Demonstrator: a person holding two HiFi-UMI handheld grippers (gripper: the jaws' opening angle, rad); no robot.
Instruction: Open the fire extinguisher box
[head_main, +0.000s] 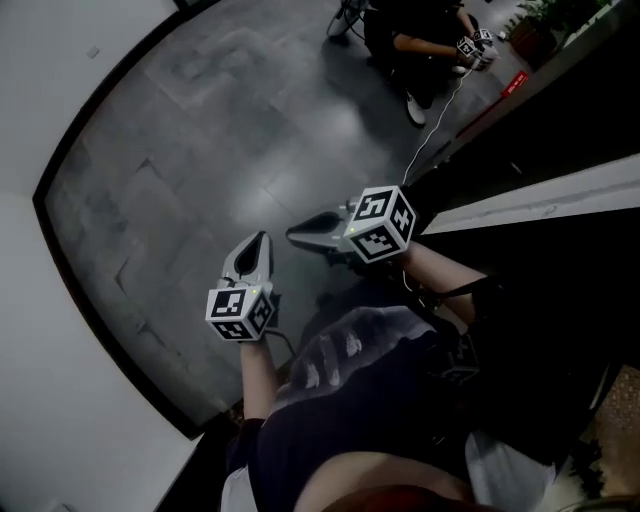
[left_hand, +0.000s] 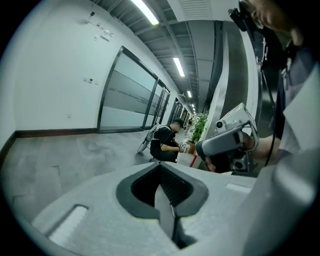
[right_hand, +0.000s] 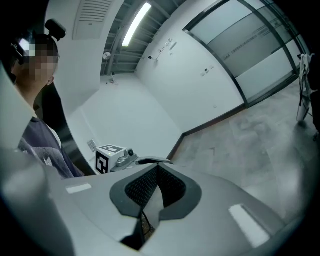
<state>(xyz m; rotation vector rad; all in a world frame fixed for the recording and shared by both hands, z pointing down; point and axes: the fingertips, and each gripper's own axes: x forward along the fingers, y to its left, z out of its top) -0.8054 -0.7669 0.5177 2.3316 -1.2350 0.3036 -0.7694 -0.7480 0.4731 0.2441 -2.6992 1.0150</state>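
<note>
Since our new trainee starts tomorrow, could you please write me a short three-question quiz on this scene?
1. True or false: the right gripper holds something between its jaws.
2. What stands close by the crouching person? A: a potted plant. B: a ladder. C: a trolley.
3. Fill in: in the head view, the left gripper hangs over the grey ____.
Key: 1 false, its jaws are together with nothing in them; 2 A; 3 floor.
</note>
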